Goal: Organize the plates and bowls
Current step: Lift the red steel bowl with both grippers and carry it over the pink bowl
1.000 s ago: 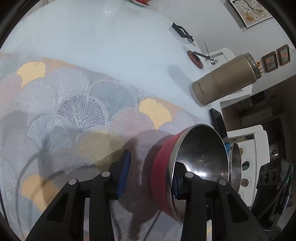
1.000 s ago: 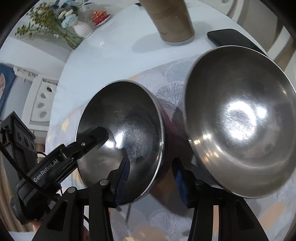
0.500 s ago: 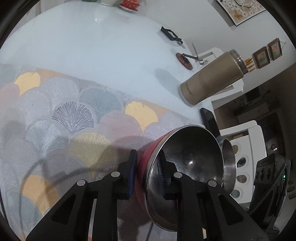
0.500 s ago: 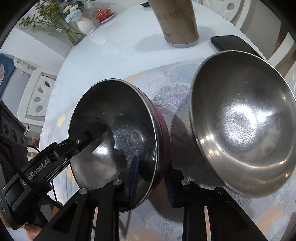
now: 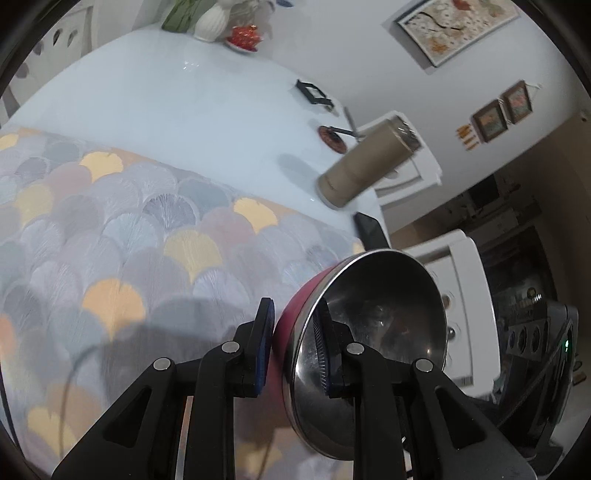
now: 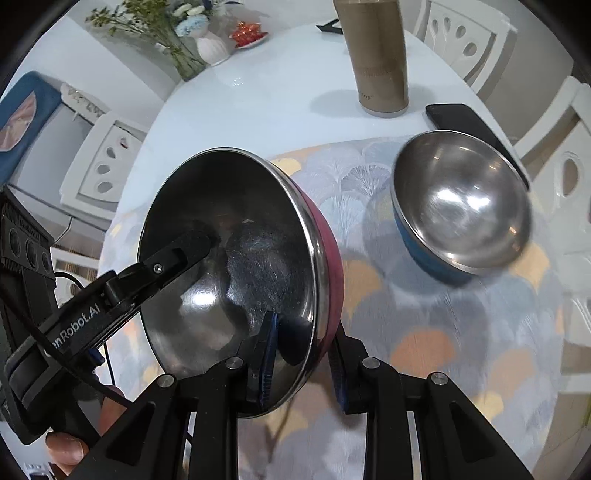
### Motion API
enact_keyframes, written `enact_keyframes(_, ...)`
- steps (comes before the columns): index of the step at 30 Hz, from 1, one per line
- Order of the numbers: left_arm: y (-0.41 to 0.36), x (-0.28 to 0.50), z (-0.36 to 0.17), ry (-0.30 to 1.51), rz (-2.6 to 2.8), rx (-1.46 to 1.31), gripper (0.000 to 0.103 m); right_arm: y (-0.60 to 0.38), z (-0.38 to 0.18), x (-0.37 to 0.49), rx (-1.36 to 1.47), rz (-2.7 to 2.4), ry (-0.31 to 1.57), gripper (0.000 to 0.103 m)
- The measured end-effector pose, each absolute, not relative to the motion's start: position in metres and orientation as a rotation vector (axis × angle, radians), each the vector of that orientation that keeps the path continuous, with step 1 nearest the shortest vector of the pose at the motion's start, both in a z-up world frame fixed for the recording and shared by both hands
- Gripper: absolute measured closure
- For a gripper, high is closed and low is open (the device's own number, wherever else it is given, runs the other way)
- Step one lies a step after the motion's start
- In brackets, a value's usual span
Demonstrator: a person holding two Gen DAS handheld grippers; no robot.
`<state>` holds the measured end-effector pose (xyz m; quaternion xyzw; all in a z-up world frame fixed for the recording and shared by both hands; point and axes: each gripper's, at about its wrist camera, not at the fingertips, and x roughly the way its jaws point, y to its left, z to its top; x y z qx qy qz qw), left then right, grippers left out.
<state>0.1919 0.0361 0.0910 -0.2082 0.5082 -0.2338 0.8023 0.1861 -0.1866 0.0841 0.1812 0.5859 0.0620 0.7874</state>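
Note:
A steel bowl with a pink-red outside [image 5: 369, 332] [image 6: 236, 266] is tilted and lifted above the patterned placemat [image 5: 110, 240]. My left gripper [image 5: 291, 343] is shut on its rim, one finger inside and one outside. My right gripper [image 6: 303, 362] is shut on the opposite rim in the same way. The left gripper's body [image 6: 110, 295] shows in the right wrist view reaching into the bowl. A second steel bowl with a blue outside [image 6: 461, 206] sits tilted on the placemat [image 6: 443, 332] to the right.
A tall tan tumbler [image 6: 376, 55] [image 5: 365, 162] and a black phone [image 6: 469, 125] lie beyond the placemat on the white round table [image 5: 184, 103]. A vase of flowers [image 6: 207, 40] and a small red dish [image 6: 247, 33] stand at the far edge. White chairs [image 6: 554, 147] surround the table.
Both grippers have closed on the pink-red bowl's rim and lifted it up and back. The blue bowl now looks smaller and farther away.

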Motion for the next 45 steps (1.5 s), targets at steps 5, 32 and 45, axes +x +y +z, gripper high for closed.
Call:
enact_keyframes(5, 0.038, 0.152, 0.102, 1.085, -0.532, -0.453, 0.086, -0.191, 0.103, 0.149, 0.402, 0.112, 1.246, 0.078)
enact_keyframes(32, 0.024, -0.014, 0.100, 1.188, -0.632, -0.238, 0.086, -0.195, 0.106, -0.031, 0.438, 0.033, 1.282, 0.077)
enact_keyframes(45, 0.002, -0.042, 0.073, 1.243, -0.622, -0.123, 0.085, -0.199, 0.078, -0.067, 0.412, -0.068, 1.328, 0.076)
